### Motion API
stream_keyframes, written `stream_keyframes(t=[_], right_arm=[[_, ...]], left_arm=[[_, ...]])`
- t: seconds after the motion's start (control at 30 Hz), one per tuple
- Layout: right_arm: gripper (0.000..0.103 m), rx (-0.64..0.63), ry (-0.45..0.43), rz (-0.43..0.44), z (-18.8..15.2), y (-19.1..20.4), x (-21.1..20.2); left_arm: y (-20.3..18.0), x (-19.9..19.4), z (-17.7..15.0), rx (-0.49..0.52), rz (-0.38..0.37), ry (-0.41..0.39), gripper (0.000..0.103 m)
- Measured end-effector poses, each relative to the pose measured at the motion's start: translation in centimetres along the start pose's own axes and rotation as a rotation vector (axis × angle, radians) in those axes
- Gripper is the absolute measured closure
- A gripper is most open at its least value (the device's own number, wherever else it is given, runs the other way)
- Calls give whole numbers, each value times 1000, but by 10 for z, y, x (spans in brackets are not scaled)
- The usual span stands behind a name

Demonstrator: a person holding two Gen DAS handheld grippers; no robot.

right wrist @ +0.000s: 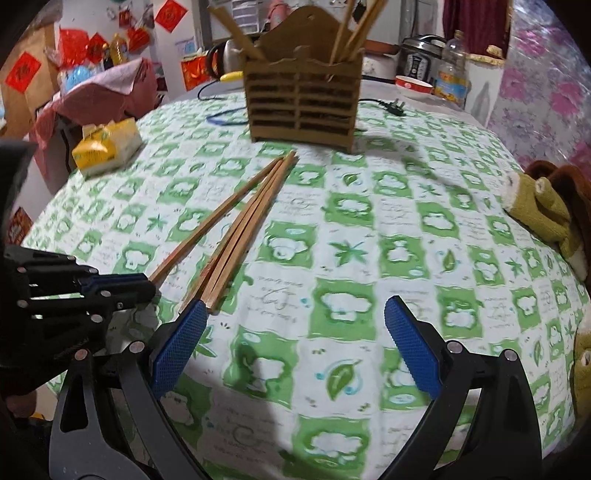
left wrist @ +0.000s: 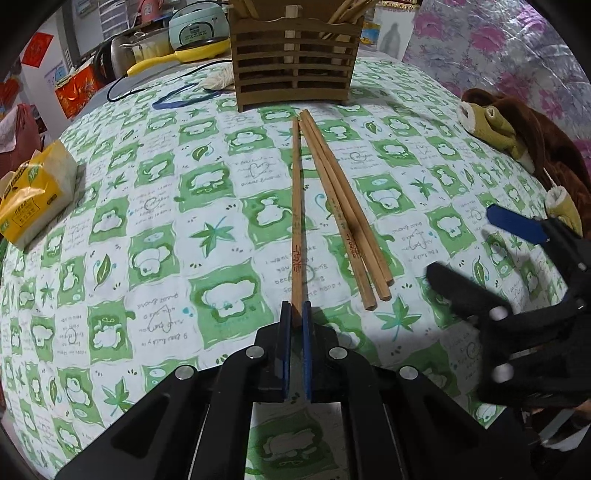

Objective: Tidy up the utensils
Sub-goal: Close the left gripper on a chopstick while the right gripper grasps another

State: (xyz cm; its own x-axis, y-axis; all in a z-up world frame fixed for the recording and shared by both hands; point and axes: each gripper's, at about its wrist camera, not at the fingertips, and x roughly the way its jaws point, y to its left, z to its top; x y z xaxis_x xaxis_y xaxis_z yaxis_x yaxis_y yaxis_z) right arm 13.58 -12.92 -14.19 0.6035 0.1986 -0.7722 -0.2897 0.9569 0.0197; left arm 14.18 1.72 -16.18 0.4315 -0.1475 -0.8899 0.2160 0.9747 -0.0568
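My left gripper [left wrist: 296, 308] is shut on the near end of one wooden chopstick [left wrist: 296, 206], which lies flat on the tablecloth and points toward the slatted wooden holder [left wrist: 295, 62]. Two more chopsticks [left wrist: 343, 206] lie side by side just right of it. The holder has several chopsticks standing in it. In the right wrist view my right gripper [right wrist: 295, 328] stands open and empty above the cloth. Its left pad [right wrist: 181, 347] is beside the near ends of the loose pair [right wrist: 247, 236]. The left gripper [right wrist: 147, 287] shows there at the left, clamped on its chopstick [right wrist: 214, 219]. The holder [right wrist: 303, 99] stands beyond.
A yellow tissue pack [left wrist: 33, 199] sits at the table's left edge. A brown plush toy [left wrist: 517, 136] lies at the right edge. Behind the holder are a black cable [left wrist: 122, 83], a blue band [left wrist: 177, 98], a rice cooker [left wrist: 199, 26] and pots.
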Motion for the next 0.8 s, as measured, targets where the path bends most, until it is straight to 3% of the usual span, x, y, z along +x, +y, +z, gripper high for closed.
stream_keyframes(t=[0.2,0.8], right_arm=[[9,-83,35,-42,-7,13,11],[10,-89,44,-48,2,31,27]], left_arm=[[2,0,0,-6,-13,-2,97],[12,0,1,-29,-14,-5,97]])
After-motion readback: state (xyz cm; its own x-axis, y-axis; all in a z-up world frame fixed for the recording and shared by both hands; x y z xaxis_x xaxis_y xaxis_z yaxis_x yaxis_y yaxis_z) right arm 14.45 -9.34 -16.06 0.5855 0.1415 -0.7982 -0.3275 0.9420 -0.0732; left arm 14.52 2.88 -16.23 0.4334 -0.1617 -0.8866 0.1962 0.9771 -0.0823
